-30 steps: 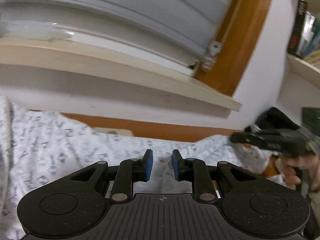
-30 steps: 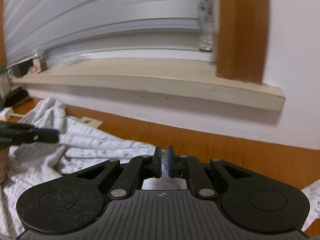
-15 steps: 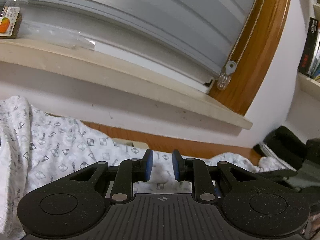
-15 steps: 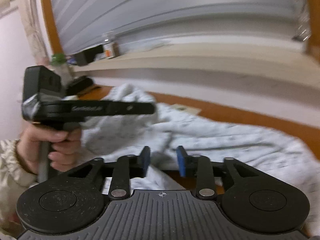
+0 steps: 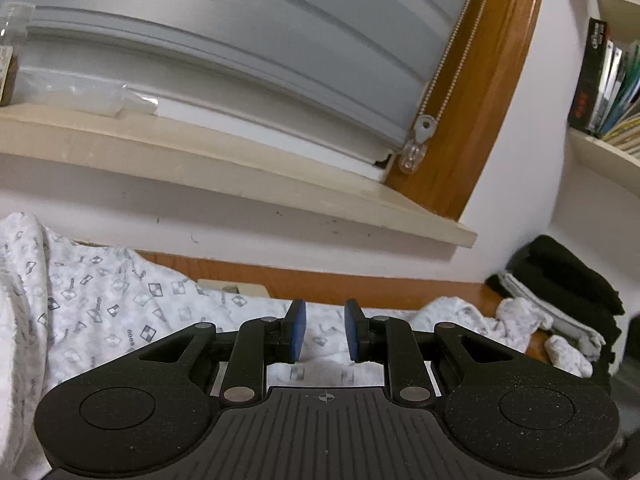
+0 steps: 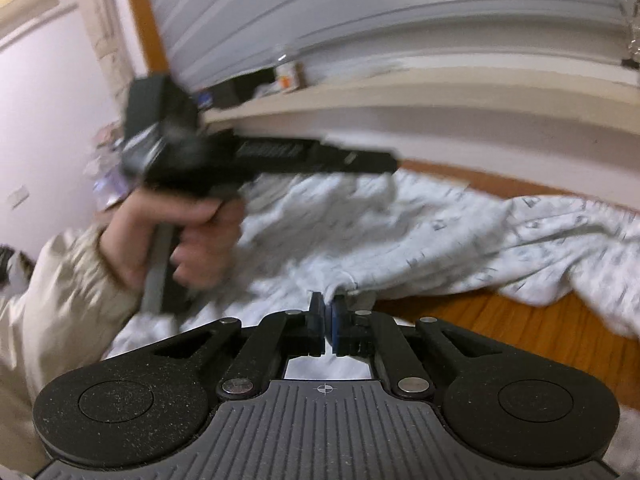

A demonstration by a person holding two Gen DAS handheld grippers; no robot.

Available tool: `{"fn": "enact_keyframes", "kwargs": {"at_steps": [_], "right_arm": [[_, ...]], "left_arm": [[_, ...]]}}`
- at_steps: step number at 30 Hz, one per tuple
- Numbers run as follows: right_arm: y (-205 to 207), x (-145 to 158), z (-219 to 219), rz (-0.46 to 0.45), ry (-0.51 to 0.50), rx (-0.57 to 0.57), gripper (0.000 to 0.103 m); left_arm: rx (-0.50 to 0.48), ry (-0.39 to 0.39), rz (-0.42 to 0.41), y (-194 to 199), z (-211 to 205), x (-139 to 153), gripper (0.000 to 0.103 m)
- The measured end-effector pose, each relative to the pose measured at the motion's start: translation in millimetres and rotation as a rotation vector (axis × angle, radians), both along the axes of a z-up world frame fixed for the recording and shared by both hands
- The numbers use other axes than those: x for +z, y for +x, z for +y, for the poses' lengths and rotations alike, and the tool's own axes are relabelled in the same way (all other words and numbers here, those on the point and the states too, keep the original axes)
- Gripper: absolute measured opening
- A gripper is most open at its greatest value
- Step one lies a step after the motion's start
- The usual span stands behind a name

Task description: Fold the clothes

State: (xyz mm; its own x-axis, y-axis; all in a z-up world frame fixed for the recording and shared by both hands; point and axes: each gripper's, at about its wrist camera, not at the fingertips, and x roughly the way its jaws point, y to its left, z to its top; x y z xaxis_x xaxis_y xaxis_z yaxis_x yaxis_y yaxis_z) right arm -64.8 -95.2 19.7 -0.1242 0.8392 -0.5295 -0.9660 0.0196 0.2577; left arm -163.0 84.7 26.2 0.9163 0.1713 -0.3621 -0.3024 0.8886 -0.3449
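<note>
A white garment (image 5: 120, 304) with a small grey square print lies crumpled on a wooden table (image 6: 500, 328). My left gripper (image 5: 325, 331) hovers over it, open, with nothing between its blue pads (image 5: 297, 330). The right wrist view shows that left gripper (image 6: 394, 164) from the side, gripped by a hand (image 6: 188, 232) above the cloth. My right gripper (image 6: 327, 320) is shut on a gathered fold of the garment (image 6: 440, 248) near its front edge. This view is blurred by motion.
A pale window sill (image 5: 240, 168) and grey blinds (image 5: 280, 48) run behind the table. A stack of dark folded clothes (image 5: 560, 284) sits at the right, under a bookshelf (image 5: 608, 88). A beige sleeve (image 6: 52, 292) fills the left.
My right gripper swung left over the garment, opened half a second ago, and has now shut on a fold of it. My left gripper stayed open and shifted only slightly.
</note>
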Motion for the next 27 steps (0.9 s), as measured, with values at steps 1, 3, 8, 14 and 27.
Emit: {"fn": "enact_keyframes", "kwargs": {"at_steps": [1,3,8,14,27], "right_arm": [[-7.3,-1.4,-3.2,-0.016,-0.009,0.013,0.005],[-15.7,-4.2,-5.7,-0.042,-0.032,0.017,0.007],[-17.5,4.2,-22.1,-0.066,-0.001,-0.018,0.018],[20.2,14.7,-71.7,-0.088,0.027,-0.191,0.021],[113.8,6.8,-183.5,-0.158,0.059,-0.585,0.022]], "left_arm": [[-0.015,0.02,0.011,0.2,-7.3,3.3,0.022],[-0.044,0.061,0.036,1.1,-22.3,9.2,0.022],[-0.126,0.183,0.124,13.3,-66.9,11.3,0.031],[-0.18,0.29,0.261,42.7,-97.3,-2.9,0.035],[-0.207,0.343,0.293,81.8,-94.3,-16.5,0.002]]}}
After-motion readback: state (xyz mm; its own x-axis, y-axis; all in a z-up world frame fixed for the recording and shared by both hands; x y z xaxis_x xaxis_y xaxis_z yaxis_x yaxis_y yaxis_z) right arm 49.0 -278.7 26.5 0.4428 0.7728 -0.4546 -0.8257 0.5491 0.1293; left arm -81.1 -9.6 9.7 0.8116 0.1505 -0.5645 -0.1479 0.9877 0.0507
